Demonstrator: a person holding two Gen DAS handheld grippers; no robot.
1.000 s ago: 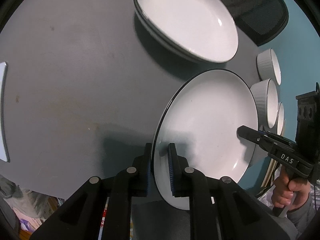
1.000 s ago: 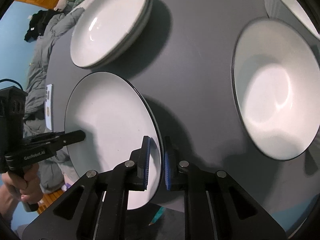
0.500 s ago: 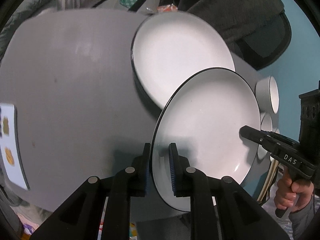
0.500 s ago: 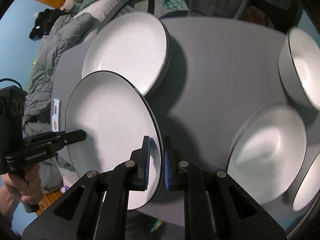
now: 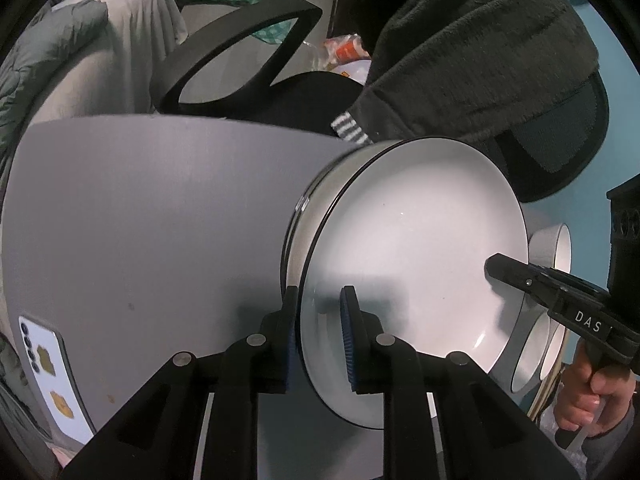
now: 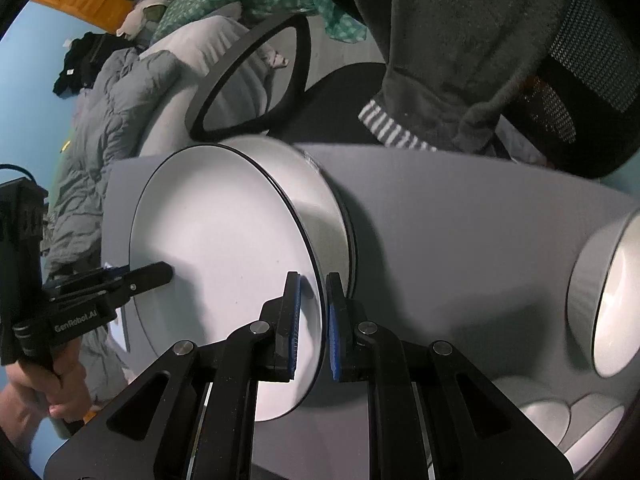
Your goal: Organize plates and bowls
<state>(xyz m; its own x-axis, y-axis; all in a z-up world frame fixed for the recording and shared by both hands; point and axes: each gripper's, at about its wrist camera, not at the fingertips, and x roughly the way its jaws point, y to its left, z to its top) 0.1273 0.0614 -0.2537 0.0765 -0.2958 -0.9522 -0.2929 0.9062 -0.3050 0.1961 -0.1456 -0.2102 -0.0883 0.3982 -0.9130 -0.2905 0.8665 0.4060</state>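
A white plate with a thin black rim [image 5: 416, 248] [image 6: 224, 248] is held between both grippers, one on each side of its rim. My left gripper [image 5: 320, 320] is shut on its near edge, and my right gripper [image 6: 314, 308] is shut on the opposite edge. The plate hangs just above a stack of matching white plates [image 5: 316, 208] [image 6: 336, 216] on the grey table [image 5: 160, 220], almost covering it. The right gripper's fingers [image 5: 520, 276] show in the left wrist view, and the left gripper's fingers [image 6: 148, 276] show in the right wrist view.
White bowls [image 6: 608, 292] [image 5: 554, 248] stand at the table's right side, with more [image 6: 560, 412] near the front right. A phone [image 5: 52, 376] lies at the left edge. A black chair [image 5: 240, 40] draped with a dark fleece [image 5: 480, 52] stands behind the table.
Both grippers have carried the plate away from me across the table, until it is over the stack of plates. The chair and fleece have come into view.
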